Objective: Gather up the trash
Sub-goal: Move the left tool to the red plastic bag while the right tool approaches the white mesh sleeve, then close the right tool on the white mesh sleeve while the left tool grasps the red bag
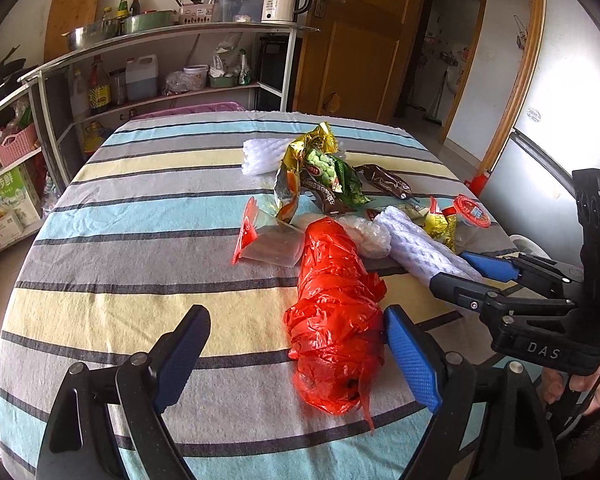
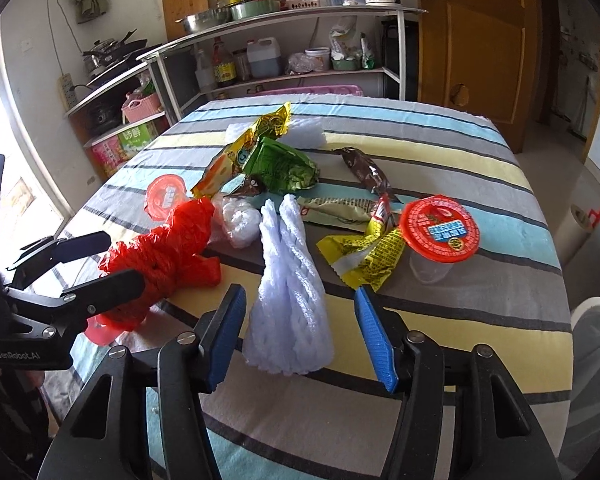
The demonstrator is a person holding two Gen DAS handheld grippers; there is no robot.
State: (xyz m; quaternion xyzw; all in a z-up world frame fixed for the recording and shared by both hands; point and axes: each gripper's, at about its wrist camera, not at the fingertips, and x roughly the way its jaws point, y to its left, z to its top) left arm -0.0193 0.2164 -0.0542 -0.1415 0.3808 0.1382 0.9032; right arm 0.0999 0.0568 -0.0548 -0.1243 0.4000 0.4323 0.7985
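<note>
Trash lies on a striped tablecloth [image 1: 120,216]. A crumpled red plastic bag [image 1: 334,312] lies between the fingers of my open left gripper [image 1: 296,356], nearer the right finger. In the right wrist view the same bag [image 2: 168,252] sits between that gripper's fingers [image 2: 100,264]. A white foam net sleeve [image 2: 290,288] lies between the fingers of my open right gripper [image 2: 300,336]; it also shows in the left wrist view [image 1: 420,246], with the right gripper [image 1: 460,272] around its near end. Neither gripper is closed on anything.
More trash lies beyond: green and gold snack wrappers [image 2: 276,160], a brown wrapper [image 2: 366,174], a yellow wrapper [image 2: 370,254], a clear cup with red lid [image 2: 440,230], another red lid [image 2: 166,196], white foam [image 1: 260,158]. A shelf rack [image 1: 172,64] stands behind. A white bin [image 2: 596,360] stands at right.
</note>
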